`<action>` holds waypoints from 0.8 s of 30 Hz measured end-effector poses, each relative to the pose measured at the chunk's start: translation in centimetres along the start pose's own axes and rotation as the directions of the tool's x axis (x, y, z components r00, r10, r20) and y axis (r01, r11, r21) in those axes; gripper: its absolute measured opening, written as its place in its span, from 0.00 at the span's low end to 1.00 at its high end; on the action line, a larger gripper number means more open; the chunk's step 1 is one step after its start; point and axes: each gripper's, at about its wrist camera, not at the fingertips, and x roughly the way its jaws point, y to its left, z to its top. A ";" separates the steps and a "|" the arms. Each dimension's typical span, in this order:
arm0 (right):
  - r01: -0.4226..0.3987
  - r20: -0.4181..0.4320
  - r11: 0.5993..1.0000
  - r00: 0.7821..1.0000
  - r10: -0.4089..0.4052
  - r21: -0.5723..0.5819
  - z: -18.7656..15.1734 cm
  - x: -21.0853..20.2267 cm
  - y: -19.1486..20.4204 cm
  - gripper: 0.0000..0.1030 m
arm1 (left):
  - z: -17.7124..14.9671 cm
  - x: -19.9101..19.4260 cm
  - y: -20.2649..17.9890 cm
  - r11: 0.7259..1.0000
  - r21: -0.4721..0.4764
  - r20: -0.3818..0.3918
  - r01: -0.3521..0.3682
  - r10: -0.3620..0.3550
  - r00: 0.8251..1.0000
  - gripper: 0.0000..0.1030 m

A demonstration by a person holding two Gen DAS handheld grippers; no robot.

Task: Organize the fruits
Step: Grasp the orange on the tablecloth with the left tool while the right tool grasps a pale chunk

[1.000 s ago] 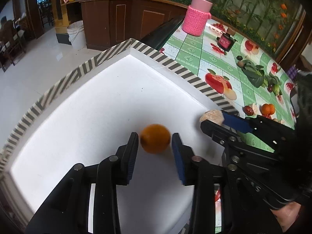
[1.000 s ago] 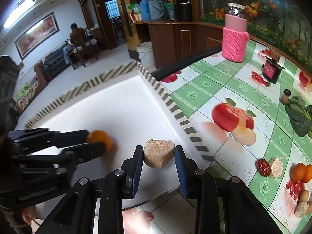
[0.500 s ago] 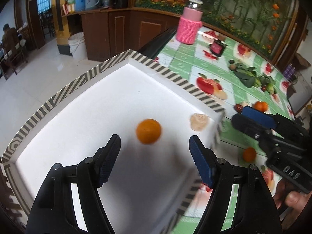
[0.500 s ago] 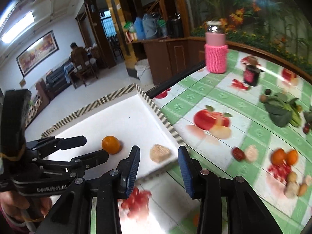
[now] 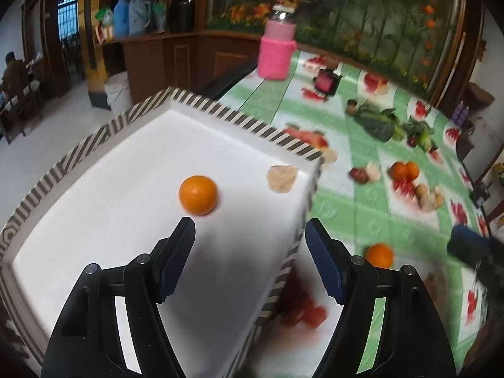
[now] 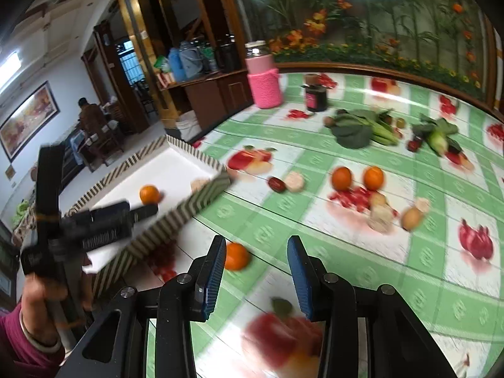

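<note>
An orange (image 5: 198,194) and a pale beige fruit piece (image 5: 282,178) lie in the white tray with a striped rim (image 5: 245,118). My left gripper (image 5: 250,263) is open and empty, pulled back above the tray's near side. My right gripper (image 6: 256,272) is open and empty over the green tablecloth. A loose orange (image 6: 237,255) lies just beyond its left finger; it also shows in the left wrist view (image 5: 379,255). Two more oranges (image 6: 357,178) lie farther out. The left gripper (image 6: 126,217) shows in the right wrist view over the tray (image 6: 201,200).
A red date and beige piece (image 6: 288,182), more small fruit pieces (image 6: 395,212), leafy greens (image 6: 362,127), a dark jar (image 6: 316,96) and a pink-sleeved bottle (image 6: 264,78) stand on the fruit-print tablecloth. The tray overhangs the table's left edge.
Both grippers let go, opened and drew back. The orange and the beige piece now lie free in the tray. The right gripper has swung right, over the tablecloth.
</note>
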 end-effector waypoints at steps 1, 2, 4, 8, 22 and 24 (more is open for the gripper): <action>0.006 -0.001 1.000 1.000 -0.006 0.003 -0.3 -0.2 -0.3 0.38 | 0.2 0.2 -0.4 1.000 0.000 -0.011 0.008 -0.008 1.000 0.71; 0.008 0.000 1.000 1.000 -0.008 0.007 -0.5 -0.4 -0.6 0.38 | 0.3 0.3 -0.7 1.000 0.001 -0.012 0.014 -0.014 1.000 0.71; 0.014 0.000 1.000 1.000 -0.014 0.022 -1.2 -0.7 -1.3 0.38 | 0.2 -0.3 -1.4 1.000 0.016 0.015 0.008 -0.008 1.000 0.71; 0.039 -0.010 0.996 0.999 -0.039 0.074 -2.0 -0.8 -3.6 0.38 | 0.0 -2.2 -2.7 0.997 0.076 0.088 -0.030 0.024 0.996 0.71; 0.163 -0.050 0.980 0.986 -0.159 0.117 -1.1 0.8 -9.0 0.38 | -1.5 -1.1 -8.4 0.962 0.215 -0.023 0.170 -0.169 0.985 0.71; 0.176 -0.063 0.978 0.984 -0.169 0.116 -0.6 1.9 -9.5 0.38 | -1.8 -0.8 -9.1 0.955 0.234 -0.038 0.181 -0.177 0.983 0.71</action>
